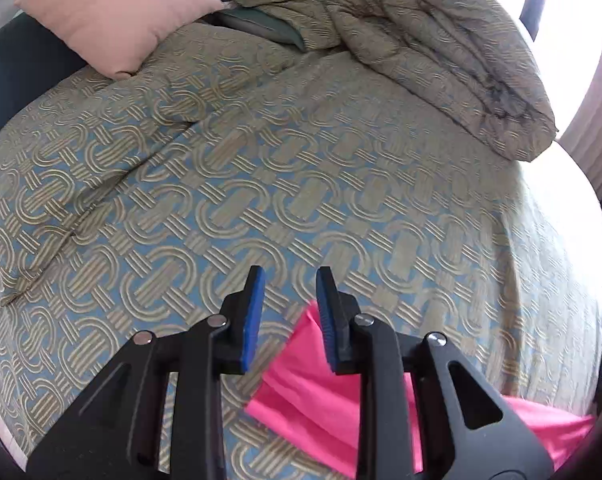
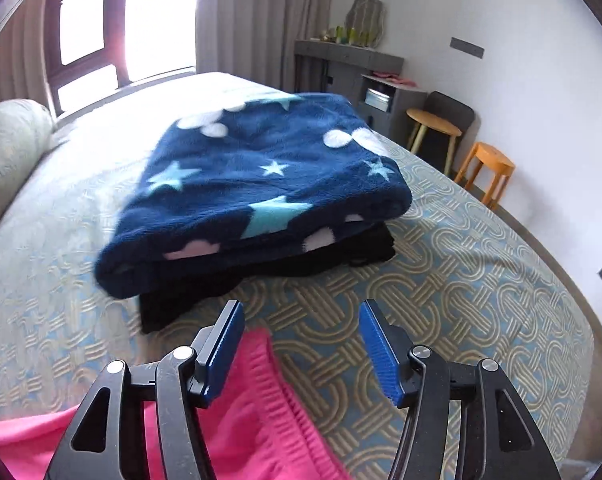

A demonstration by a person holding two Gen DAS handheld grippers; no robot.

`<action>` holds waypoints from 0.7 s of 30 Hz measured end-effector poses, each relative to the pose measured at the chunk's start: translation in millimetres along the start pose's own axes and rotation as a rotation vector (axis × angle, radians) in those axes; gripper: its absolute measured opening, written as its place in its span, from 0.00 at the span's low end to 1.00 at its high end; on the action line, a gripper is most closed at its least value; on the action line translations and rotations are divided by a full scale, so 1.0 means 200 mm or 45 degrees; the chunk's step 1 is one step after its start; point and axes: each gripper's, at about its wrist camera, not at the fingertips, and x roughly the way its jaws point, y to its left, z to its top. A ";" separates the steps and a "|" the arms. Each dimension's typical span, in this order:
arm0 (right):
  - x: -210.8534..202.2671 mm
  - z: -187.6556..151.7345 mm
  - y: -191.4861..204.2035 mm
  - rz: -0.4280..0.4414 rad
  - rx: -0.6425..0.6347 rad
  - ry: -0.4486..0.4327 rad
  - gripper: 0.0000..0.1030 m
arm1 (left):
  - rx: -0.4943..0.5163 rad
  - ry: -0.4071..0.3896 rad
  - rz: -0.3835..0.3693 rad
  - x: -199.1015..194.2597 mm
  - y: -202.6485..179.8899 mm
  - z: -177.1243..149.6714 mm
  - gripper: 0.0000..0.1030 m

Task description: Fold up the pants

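The left gripper [image 1: 289, 316] hangs over the bedspread [image 1: 341, 184] with its jaws a narrow gap apart and nothing between the blue pads; a corner of the pink pants [image 1: 301, 392] lies just under and behind its right finger. The right gripper [image 2: 301, 354] stands wider, also empty, with the ribbed waistband of the pink pants [image 2: 261, 412] beneath its left finger and patterned bedspread [image 2: 461, 280] showing through the gap.

Both grippers appear to have let go, so the step in hand looks like a release after a fold or a reach for the next one. To do it well, each gripper should take a corner of the same edge, pinch all layers together, and carry the edge over evenly so that the waistband stays straight.

Beyond the right gripper sits a folded navy star blanket [image 2: 261, 176] on a dark garment [image 2: 181, 304], well clear. A pink pillow [image 1: 117, 12] and a bundled quilt [image 1: 441, 52] lie far up the bed.

No brand, label or writing can be read.
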 end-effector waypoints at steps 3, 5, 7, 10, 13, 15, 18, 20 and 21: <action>-0.27 -0.19 0.09 0.280 -0.146 0.044 0.59 | 0.112 0.099 -0.196 -0.09 -0.09 -0.23 0.27; -0.44 -0.39 0.22 0.442 -0.289 0.070 0.59 | 0.192 0.184 -0.312 -0.14 -0.19 -0.42 0.27; -0.57 -0.61 0.36 0.566 -0.449 0.113 0.59 | 0.267 0.284 -0.469 -0.17 -0.34 -0.64 0.27; -0.68 -0.83 0.44 0.574 -0.532 0.094 0.59 | 0.450 0.429 -0.714 -0.24 -0.66 -0.99 0.27; -0.61 -0.85 0.32 0.580 -0.356 0.211 0.59 | 0.678 0.525 -0.912 -0.36 -1.02 -1.32 0.42; -0.56 -0.81 0.14 0.523 -0.198 0.251 0.59 | 0.806 0.529 -0.979 -0.45 -1.23 -1.50 0.54; -0.56 -0.80 -0.05 0.464 -0.110 0.231 0.59 | 0.938 0.542 -1.058 -0.54 -1.51 -1.68 0.55; -0.58 -0.81 -0.13 0.433 -0.112 0.202 0.59 | 0.975 0.561 -1.072 -0.56 -1.66 -1.73 0.56; -0.57 -0.82 -0.17 0.420 -0.115 0.188 0.59 | 0.987 0.570 -1.065 -0.56 -1.73 -1.76 0.57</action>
